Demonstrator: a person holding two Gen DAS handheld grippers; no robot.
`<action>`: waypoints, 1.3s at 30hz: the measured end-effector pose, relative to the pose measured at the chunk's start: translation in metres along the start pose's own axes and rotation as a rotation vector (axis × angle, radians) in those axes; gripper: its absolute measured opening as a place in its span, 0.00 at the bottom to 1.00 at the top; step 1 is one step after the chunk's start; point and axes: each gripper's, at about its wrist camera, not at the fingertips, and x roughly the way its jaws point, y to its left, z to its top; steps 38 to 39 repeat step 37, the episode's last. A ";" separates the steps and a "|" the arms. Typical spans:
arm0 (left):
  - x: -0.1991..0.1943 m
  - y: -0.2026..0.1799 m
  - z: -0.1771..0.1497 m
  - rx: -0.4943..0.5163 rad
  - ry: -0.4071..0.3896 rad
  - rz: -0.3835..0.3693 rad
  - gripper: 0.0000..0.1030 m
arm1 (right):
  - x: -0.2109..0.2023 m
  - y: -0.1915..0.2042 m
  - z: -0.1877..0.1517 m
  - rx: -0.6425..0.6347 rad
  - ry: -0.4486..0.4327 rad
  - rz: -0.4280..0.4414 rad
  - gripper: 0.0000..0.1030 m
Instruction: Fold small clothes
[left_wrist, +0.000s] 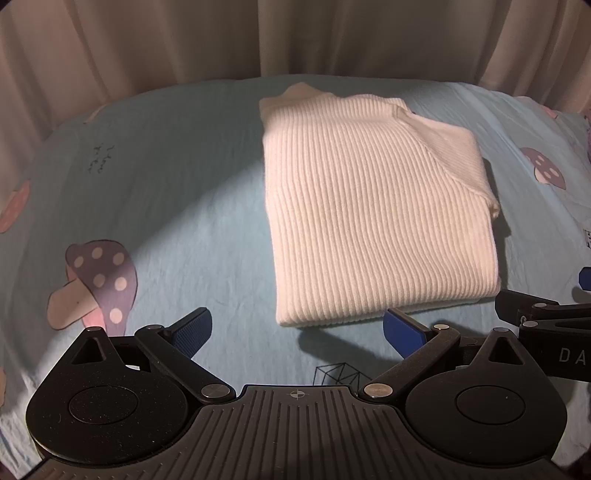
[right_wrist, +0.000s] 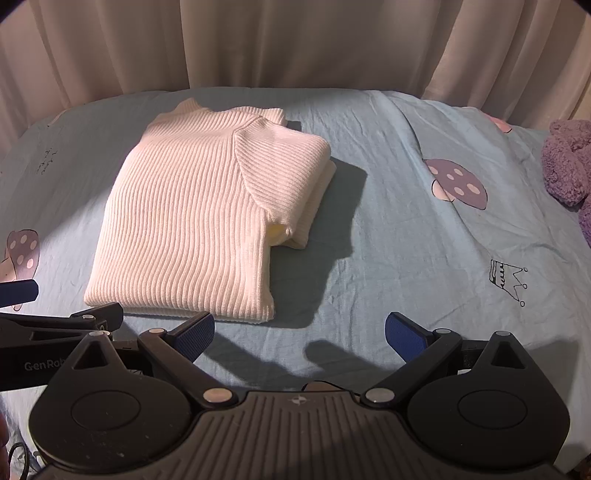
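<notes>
Cream ribbed knit, the small sweater (left_wrist: 373, 214) lies folded into a neat rectangle on the light blue mushroom-print bed sheet (left_wrist: 192, 206), with one sleeve doubled over its top right corner. The left tool (left_wrist: 297, 328) hovers just short of the sweater's near edge, its blue-padded fingers spread apart and holding nothing. The right tool (right_wrist: 299, 332) hangs beside it, likewise spread and empty. A purple plush toy (right_wrist: 567, 162) sits at the far right, before pale curtains (right_wrist: 295, 44).
</notes>
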 end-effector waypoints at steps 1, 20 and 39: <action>0.000 0.000 0.000 0.000 0.000 0.000 0.99 | 0.000 0.001 0.000 0.001 -0.001 -0.001 0.96; -0.001 -0.001 -0.001 0.010 -0.009 -0.008 0.99 | -0.002 0.001 0.001 0.008 -0.006 -0.008 0.96; 0.004 -0.004 0.000 0.026 0.024 0.003 0.99 | -0.003 0.001 0.002 0.024 -0.012 -0.023 0.96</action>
